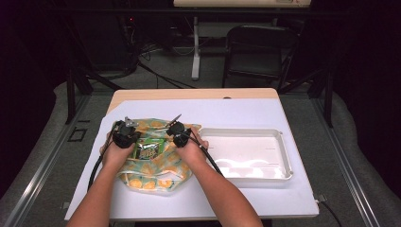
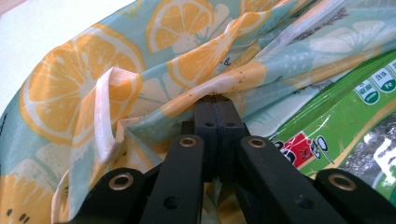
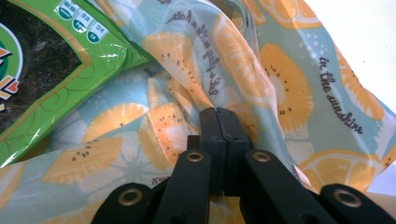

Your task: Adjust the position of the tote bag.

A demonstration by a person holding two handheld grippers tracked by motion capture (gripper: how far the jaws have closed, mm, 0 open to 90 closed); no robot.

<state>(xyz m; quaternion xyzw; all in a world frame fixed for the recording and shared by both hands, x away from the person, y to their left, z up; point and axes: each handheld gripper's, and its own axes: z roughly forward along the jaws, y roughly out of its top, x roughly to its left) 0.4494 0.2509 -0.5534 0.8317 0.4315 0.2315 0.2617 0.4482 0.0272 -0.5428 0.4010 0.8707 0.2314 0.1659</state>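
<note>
A soft bag (image 1: 152,174) printed with orange and lemon slices on pale blue lies on the white table cover, left of centre. A green snack packet (image 1: 148,149) lies in its open mouth. My left gripper (image 1: 125,137) sits at the mouth's left side, and in the left gripper view (image 2: 215,100) its jaws are shut on a fold of the bag's fabric (image 2: 84,84), with the packet (image 2: 345,112) to their right. My right gripper (image 1: 181,137) sits at the mouth's right side. Its jaws (image 3: 217,114) are likewise shut on the printed fabric (image 3: 280,84), the packet (image 3: 56,70) to their left.
A shallow white tray (image 1: 285,142) stands just right of the bag, close to my right hand. The white cover (image 1: 236,111) runs to the table's far wooden edge. Beyond the table are a dark chair (image 1: 255,47) and a stand's legs.
</note>
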